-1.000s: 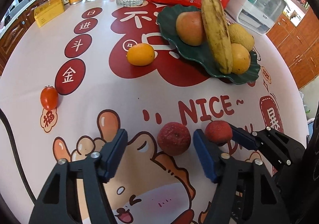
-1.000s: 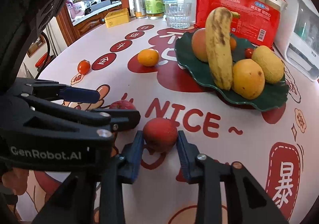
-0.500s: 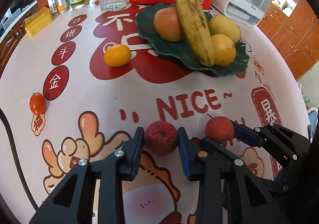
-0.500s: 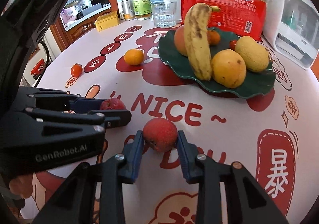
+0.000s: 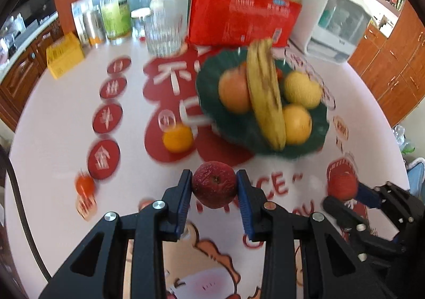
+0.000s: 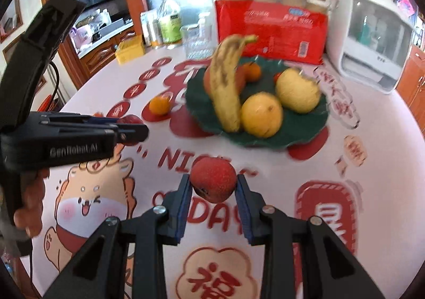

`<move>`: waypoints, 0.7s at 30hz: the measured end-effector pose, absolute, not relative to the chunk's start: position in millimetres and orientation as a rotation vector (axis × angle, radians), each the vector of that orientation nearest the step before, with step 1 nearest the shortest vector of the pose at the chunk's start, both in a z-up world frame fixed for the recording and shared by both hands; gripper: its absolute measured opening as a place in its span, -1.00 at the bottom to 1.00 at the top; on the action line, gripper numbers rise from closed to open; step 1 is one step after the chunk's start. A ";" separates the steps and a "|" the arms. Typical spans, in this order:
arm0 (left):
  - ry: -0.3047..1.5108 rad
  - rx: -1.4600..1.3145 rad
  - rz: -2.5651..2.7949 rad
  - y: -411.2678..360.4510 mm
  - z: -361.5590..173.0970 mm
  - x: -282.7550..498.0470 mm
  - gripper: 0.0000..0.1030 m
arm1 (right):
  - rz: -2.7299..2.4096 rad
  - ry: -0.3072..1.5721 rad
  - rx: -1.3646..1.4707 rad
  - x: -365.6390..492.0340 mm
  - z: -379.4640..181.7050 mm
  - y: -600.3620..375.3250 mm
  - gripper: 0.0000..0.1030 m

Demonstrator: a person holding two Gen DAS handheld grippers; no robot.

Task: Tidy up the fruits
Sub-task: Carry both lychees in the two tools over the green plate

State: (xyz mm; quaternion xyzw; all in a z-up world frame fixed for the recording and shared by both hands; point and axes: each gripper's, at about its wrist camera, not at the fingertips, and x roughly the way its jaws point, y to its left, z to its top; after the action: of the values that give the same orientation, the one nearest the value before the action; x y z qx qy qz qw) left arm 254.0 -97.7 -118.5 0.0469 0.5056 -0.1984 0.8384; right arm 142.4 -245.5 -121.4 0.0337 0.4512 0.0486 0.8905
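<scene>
My left gripper (image 5: 214,187) is shut on a dark red wrinkled apple (image 5: 214,183) and holds it above the table, in front of the green leaf-shaped plate (image 5: 231,131). My right gripper (image 6: 213,184) is shut on a bright red fruit (image 6: 213,176), also lifted, short of the plate (image 6: 292,131). The plate holds a banana (image 5: 265,91), a peach and two yellow fruits. An orange (image 5: 177,138) and a small tomato (image 5: 85,185) lie on the tablecloth left of the plate. The right gripper also shows at the left wrist view's right edge (image 5: 345,192).
At the table's back stand a red package (image 5: 244,17), a glass (image 5: 163,33), bottles and cans (image 5: 114,17), a yellow box (image 5: 65,55) and a white appliance (image 5: 334,22). Wooden cabinets lie beyond the table on both sides.
My left gripper closed on the dark red apple and lifted it. My right gripper lifted its red fruit off the table. Both moved toward the plate; the views are motion-blurred.
</scene>
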 end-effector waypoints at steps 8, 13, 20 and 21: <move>0.993 0.190 -0.411 -118.4 -79.4 291.9 -0.38 | 0.025 0.862 0.045 180.9 -56.2 -288.0 -0.36; 0.990 0.221 -0.447 -130.4 -81.8 317.1 -0.38 | -0.025 0.873 0.042 215.3 -46.3 -313.2 -0.36; 0.983 0.263 -0.456 -149.1 -101.2 349.8 -0.38 | -0.062 0.956 0.029 245.1 -83.5 -323.4 -0.36; 0.987 0.266 -0.458 -151.4 -104.3 353.3 -0.38 | -0.062 0.969 0.030 247.3 -91.2 -321.9 -0.36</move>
State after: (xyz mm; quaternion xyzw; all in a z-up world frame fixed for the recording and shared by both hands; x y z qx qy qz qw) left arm 353.3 -151.4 -104.3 0.1259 0.4680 -0.2172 0.8473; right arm 247.3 -321.9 -91.2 0.0145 0.4659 -0.0297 0.8842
